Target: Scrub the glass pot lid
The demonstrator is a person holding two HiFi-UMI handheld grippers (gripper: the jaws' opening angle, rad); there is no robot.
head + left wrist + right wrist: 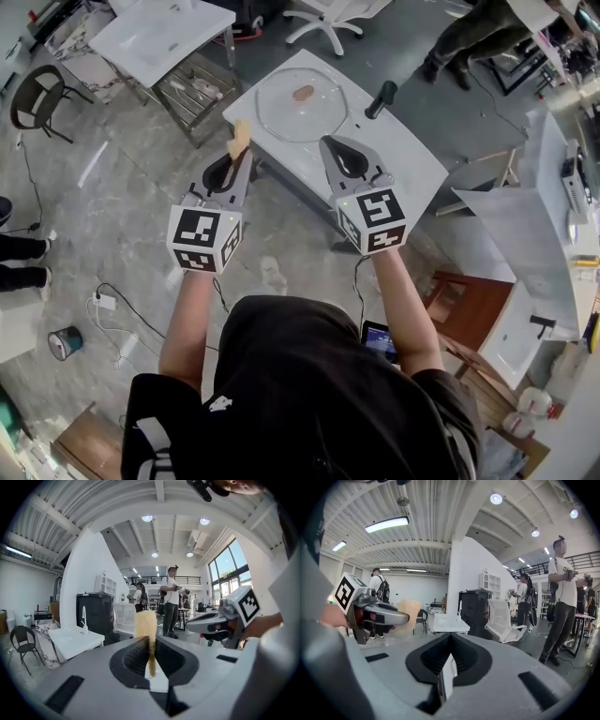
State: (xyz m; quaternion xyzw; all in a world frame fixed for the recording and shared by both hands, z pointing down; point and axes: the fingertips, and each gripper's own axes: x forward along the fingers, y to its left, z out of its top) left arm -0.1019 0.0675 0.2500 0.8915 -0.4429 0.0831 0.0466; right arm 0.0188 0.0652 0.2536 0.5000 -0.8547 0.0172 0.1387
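Observation:
The round glass pot lid [281, 117] lies flat on a white table [412, 169], with a brown smear [303, 93] near its middle. My left gripper [242, 155] is shut on a yellow sponge [240, 139], which sticks out past the jaw tips just short of the table's near edge. In the left gripper view the sponge [146, 625] stands pinched between the closed jaws of the left gripper [151, 639]. My right gripper [326, 142] is shut and empty over the table's near edge, close to the lid. Its jaws meet in the right gripper [450, 635] view.
A black upright object [380, 98] stands on the table right of the lid. A white sink unit [159, 33] and a wire rack [192, 89] stand at the left, with a black chair [33, 94] beyond. People [560, 597] stand about the hall.

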